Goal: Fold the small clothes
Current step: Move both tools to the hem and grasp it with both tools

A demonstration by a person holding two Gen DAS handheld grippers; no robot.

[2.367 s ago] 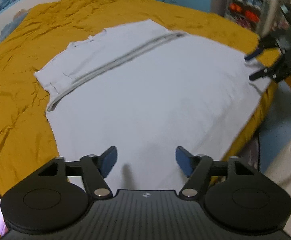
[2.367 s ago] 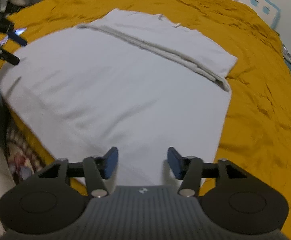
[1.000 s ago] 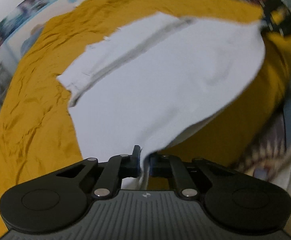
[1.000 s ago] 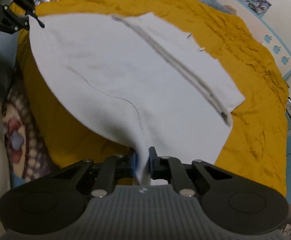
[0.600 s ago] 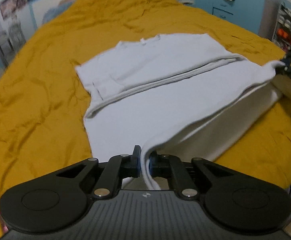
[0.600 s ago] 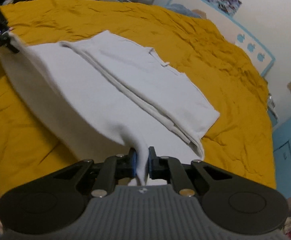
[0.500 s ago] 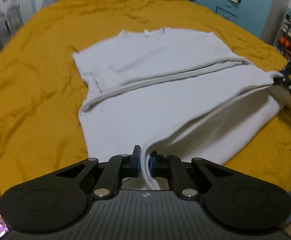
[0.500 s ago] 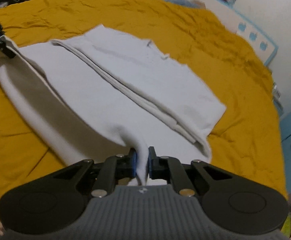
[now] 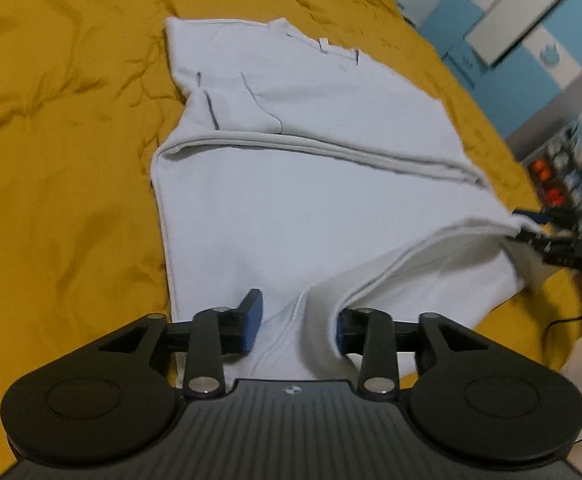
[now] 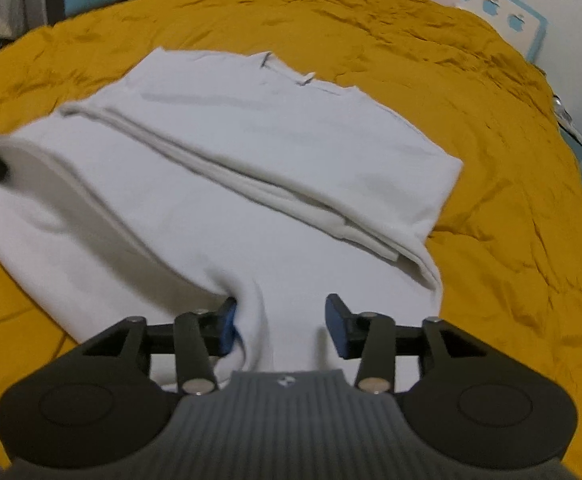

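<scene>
Carried over from the bed's near edge, the white garment (image 9: 291, 208) now lies doubled on the mustard bedspread (image 9: 59, 152). Left gripper (image 9: 297, 326), then right gripper (image 10: 281, 322), are opening, cloth slack between unpressed pads: this fold looks placed.

The shirt (image 9: 311, 184) lies on the bed cover (image 9: 59, 128). Its near edge is folded back onto the shirt's middle.

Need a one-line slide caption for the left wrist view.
Left gripper opening to release the folded-over edge of a white garment on a mustard bedspread; right gripper at the far corner.
</scene>
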